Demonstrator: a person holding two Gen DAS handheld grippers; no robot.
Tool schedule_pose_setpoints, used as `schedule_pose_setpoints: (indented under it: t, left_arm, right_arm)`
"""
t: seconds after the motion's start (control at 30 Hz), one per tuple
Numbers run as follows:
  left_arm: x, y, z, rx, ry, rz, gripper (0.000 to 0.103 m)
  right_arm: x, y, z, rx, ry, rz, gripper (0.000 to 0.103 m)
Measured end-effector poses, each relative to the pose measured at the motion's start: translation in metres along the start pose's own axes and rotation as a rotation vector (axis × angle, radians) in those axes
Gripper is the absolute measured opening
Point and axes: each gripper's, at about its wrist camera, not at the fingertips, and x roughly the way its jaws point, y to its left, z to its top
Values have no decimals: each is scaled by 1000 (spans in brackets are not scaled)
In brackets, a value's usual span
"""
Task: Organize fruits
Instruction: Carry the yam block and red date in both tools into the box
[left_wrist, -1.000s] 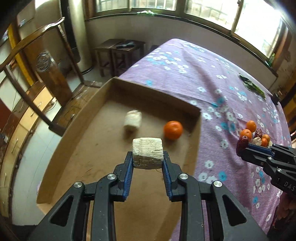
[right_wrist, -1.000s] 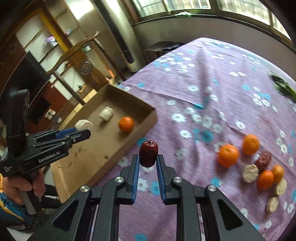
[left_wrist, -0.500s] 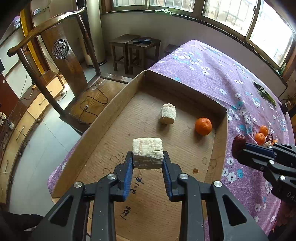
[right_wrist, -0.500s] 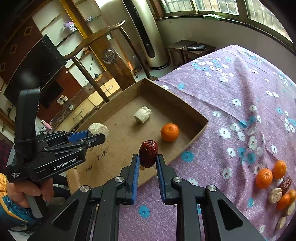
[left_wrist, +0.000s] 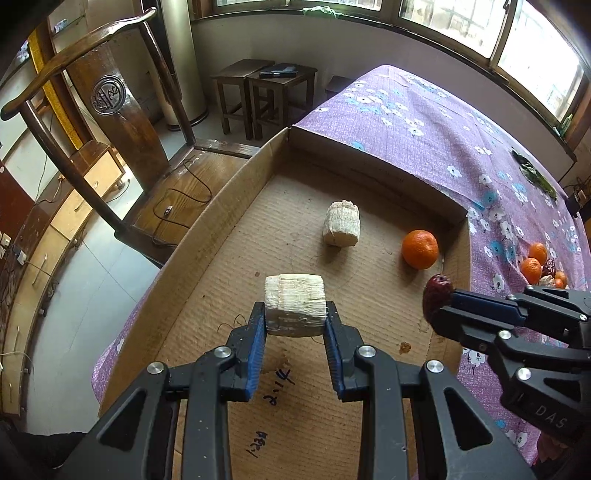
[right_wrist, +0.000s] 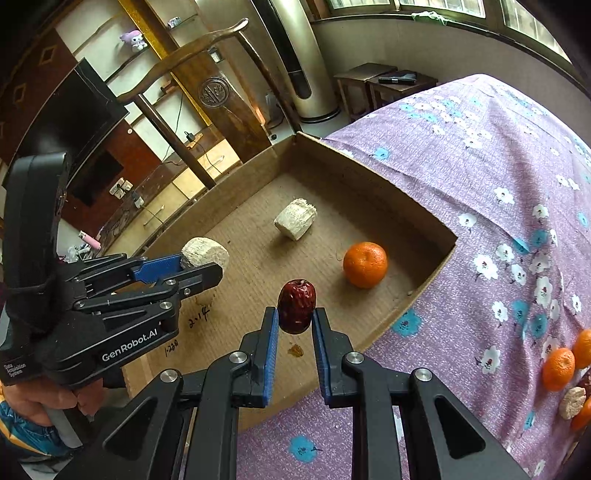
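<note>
My left gripper (left_wrist: 295, 321) is shut on a pale corn-cob piece (left_wrist: 295, 302) and holds it above the floor of a shallow cardboard box (left_wrist: 236, 192). My right gripper (right_wrist: 294, 321) is shut on a dark red date (right_wrist: 296, 305), above the box's near right edge. The date and right gripper also show in the left wrist view (left_wrist: 437, 299). The left gripper with its cob shows in the right wrist view (right_wrist: 201, 264). Inside the box lie another cob piece (left_wrist: 341, 223) and an orange mandarin (left_wrist: 420, 248).
The box sits on a purple flowered tablecloth (right_wrist: 498, 177). More mandarins (right_wrist: 558, 368), a cob slice (right_wrist: 571, 402) and a date lie on the cloth at the right. A wooden chair (left_wrist: 122, 110) stands left of the table, stools (left_wrist: 258, 92) behind.
Both grippers have moved left over the box with their loads. The date has come from above the cloth to the box's right edge; the cob is further over the box floor.
</note>
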Motion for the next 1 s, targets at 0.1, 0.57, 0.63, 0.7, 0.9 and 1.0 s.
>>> schedule_pose_setpoints:
  t: [0.1, 0.57, 0.63, 0.7, 0.9, 1.0]
  left_arm:
    - [5, -2, 3, 11, 7, -3, 29]
    - [20, -2, 13, 33, 19, -9, 29]
    - [19, -4, 16, 38, 9, -15, 29]
    - [20, -6, 18, 44, 10, -20, 29]
    - [30, -14, 23, 69, 35, -21, 29]
    - [34, -14, 22, 64, 49, -16, 29]
  right_arm:
    - [9, -1, 2, 4, 16, -5, 21]
    - [29, -5, 14, 30, 35, -26, 21]
    - [29, -7, 14, 32, 33, -32, 21]
    - [28, -9, 14, 37, 33, -35, 21]
    - [35, -13, 13, 49, 50, -36, 21]
    - [33, -13, 14, 54, 37, -43, 21]
